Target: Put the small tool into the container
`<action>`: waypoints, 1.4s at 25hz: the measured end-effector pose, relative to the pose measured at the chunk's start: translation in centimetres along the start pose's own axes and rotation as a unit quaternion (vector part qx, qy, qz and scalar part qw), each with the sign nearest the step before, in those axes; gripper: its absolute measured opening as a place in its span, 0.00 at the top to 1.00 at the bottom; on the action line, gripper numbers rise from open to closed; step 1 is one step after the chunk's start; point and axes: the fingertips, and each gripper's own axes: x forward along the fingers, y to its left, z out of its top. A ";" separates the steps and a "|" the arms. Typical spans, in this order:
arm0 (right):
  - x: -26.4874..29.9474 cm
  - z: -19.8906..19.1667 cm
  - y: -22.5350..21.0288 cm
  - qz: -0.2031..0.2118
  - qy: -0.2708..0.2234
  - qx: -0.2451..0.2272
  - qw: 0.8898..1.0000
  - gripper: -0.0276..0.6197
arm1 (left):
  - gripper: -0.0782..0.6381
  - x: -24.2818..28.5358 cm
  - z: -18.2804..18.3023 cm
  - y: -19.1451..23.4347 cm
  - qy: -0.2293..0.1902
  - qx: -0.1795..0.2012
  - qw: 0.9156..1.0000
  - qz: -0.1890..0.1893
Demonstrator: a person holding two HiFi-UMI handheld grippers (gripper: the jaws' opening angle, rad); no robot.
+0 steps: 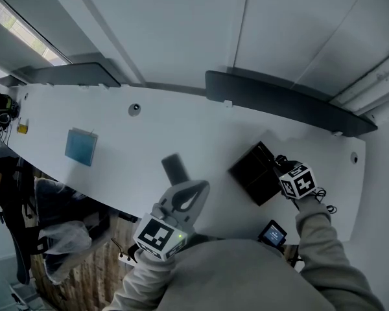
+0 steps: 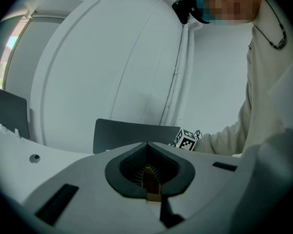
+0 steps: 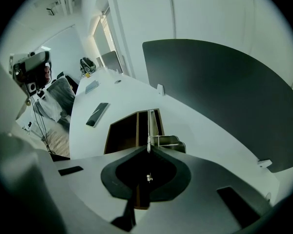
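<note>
Right gripper (image 3: pixel 147 149) is clenched on the small tool (image 3: pixel 147 128), a thin pale rod sticking out past the jaw tips. In the right gripper view it sits at frame centre, pointing steeply down. The rod lies across the opening of the dark, brown-edged open box container (image 3: pixel 119 136); can't tell if it touches. A grey metal piece (image 3: pixel 168 141) lies in the box's right-hand compartment. The box sits on the white curved table (image 1: pixel 181 125), right of centre in the head view. A dark flat slab (image 3: pixel 97 114) lies on the table, well apart to the upper left of the box. Left gripper (image 2: pixel 147 145) has its jaws pressed together and empty, at lower centre of the head view. A blue square item (image 1: pixel 81 146) sits far left on the table.
</note>
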 end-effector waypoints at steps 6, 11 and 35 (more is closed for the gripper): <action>1.2 -0.3 0.6 0.009 0.015 -0.004 1.000 0.92 | 0.89 -0.4 -0.3 0.5 0.002 -0.007 1.000 0.011; 1.8 -0.7 1.1 0.011 0.027 -0.010 1.000 0.92 | 0.89 -0.8 -0.2 0.6 -0.001 -0.006 1.000 0.013; 1.4 -0.8 0.8 0.028 -0.019 0.065 0.997 0.83 | 0.89 -1.3 -0.7 -0.3 0.003 -0.010 1.000 0.005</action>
